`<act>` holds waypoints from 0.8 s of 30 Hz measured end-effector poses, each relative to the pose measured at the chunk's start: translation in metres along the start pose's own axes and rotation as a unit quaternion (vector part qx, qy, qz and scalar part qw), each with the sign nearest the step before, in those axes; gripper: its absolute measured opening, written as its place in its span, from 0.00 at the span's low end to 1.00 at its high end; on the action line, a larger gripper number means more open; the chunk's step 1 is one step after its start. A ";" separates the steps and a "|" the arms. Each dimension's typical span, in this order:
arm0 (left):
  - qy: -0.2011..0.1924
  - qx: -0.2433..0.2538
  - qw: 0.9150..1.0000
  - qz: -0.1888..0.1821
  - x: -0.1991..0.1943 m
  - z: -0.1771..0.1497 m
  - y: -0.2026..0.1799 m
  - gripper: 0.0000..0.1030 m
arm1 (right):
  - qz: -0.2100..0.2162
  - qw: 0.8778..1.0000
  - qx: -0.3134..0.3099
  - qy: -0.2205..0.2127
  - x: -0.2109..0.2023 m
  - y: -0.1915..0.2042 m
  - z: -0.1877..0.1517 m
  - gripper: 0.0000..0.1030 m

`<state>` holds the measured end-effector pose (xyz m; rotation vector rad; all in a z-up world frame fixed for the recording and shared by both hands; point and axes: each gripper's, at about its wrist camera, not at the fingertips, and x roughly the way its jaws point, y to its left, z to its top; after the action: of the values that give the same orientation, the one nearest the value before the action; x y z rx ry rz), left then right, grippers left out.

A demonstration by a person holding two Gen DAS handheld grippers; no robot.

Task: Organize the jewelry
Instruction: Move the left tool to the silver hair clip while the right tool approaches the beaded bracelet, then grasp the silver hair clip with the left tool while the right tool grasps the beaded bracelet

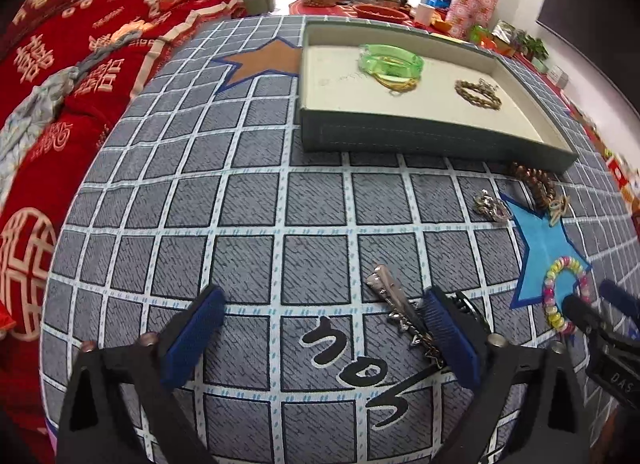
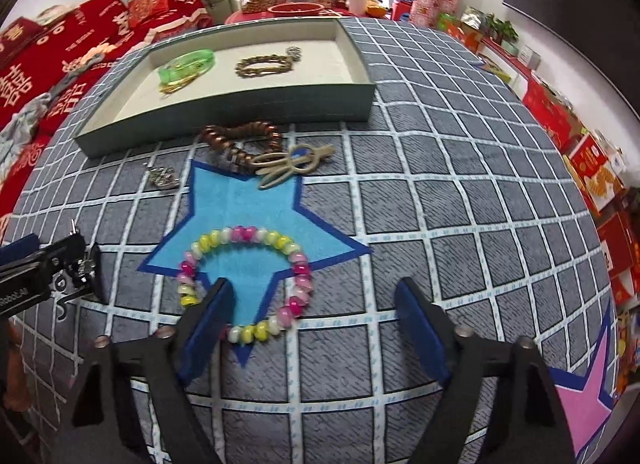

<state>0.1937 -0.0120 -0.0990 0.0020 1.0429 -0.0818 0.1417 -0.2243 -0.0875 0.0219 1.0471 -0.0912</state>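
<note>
Pastel bead bracelet, pink/yellow/white (image 2: 246,284), lies flat on the light blue star patch with dark blue border (image 2: 248,220), near edge of the grey grid-pattern tablecloth (image 2: 440,192). Farther up the star: beige bow-shaped hair clip (image 2: 294,164), touching a brown coiled bead bracelet (image 2: 240,140). Small silver metal piece (image 2: 162,178) sits just left of the star tip. Behind them, shallow grey-green tray with cream lining (image 2: 260,104) holds a translucent green bangle (image 2: 188,64), a thin gold bangle partly under it (image 1: 398,84), and a bronze twisted chain bracelet (image 2: 262,66).

Room: red embroidered bedding (image 1: 60,64) along the left, cluttered red table (image 2: 296,4) behind the tray, red gift boxes (image 2: 560,116) along the right wall. Pink star patch (image 2: 584,400) at the cloth's near right.

Right gripper (image 2: 316,324): jaws apart, nothing clamped. Its left blue pad (image 2: 208,328) overlaps the bead bracelet's near-left arc; contact can't be confirmed. Right pad is clear of the beads, over bare cloth.

Left gripper (image 1: 320,336): jaws wide apart, holding nothing. Silver metal hair clip (image 1: 404,312) lies on the cloth just beside its right pad, partly hidden behind it.
</note>
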 end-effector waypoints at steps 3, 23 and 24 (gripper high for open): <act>-0.007 0.029 1.000 0.000 -0.004 -0.001 -0.010 0.78 | 0.002 1.000 -0.008 0.001 -0.002 0.005 0.000 0.70; -0.047 0.042 0.995 -0.074 -0.035 -0.009 -0.002 0.41 | 0.048 0.998 0.028 -0.010 -0.017 -0.015 -0.004 0.10; -0.049 0.041 0.995 -0.076 -0.037 -0.008 -0.001 0.41 | 0.052 0.998 0.031 -0.013 -0.020 -0.018 -0.004 0.10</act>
<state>0.1688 -0.0099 -0.0713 -0.0070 0.9399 -0.2614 0.1271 -0.2402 -0.0720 0.1301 1.0147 -0.0302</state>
